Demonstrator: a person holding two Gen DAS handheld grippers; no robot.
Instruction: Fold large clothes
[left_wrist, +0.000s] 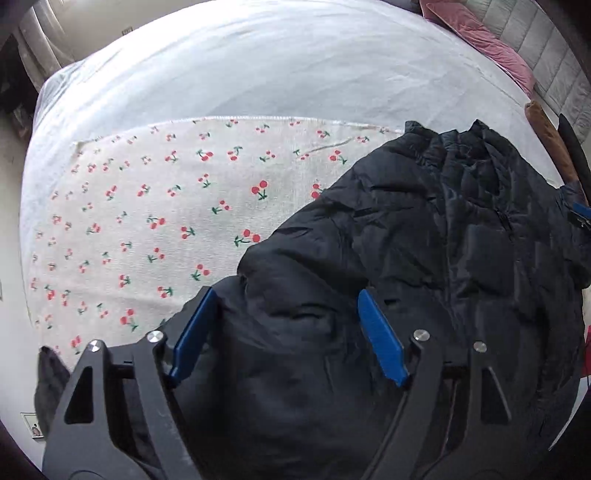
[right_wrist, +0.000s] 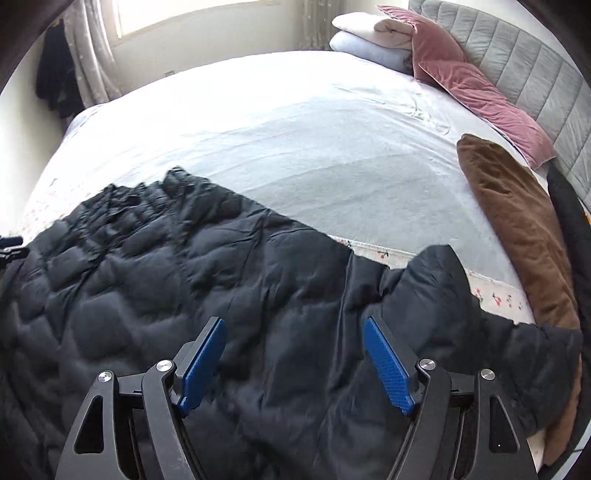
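Plainly, both sets of fingers stand wide apart with nothing clamped between them. In the left wrist view the left gripper (left_wrist: 288, 299) hangs over the near part of the dark puffer jacket (left_wrist: 424, 258), its blue fingers (left_wrist: 195, 336) spread above the quilted cloth without pressing on it. In the right wrist view the right gripper (right_wrist: 293, 328) hovers likewise over the same jacket (right_wrist: 184, 277), blue pads clear of the fabric.

The jacket fills the lower half of both frames, lying rumpled on a cherry-print cloth (left_wrist: 147, 206) spread over the bed (left_wrist: 258, 74). One flap or sleeve (right_wrist: 436, 273) is bunched at lower right of the right wrist view, and the far edge (right_wrist: 155, 192) is crinkled, not squared. Whether a first fold has been laid cannot be told for certain; the garment looks partly gathered at most, and flattening, further folds and tidying of edges appear to remain.

Farther off, at right of the right wrist view, lies a brown cushion (right_wrist: 517, 229), then a pink quilt (right_wrist: 480, 96) and the grey headboard (right_wrist: 517, 55) at upper right.
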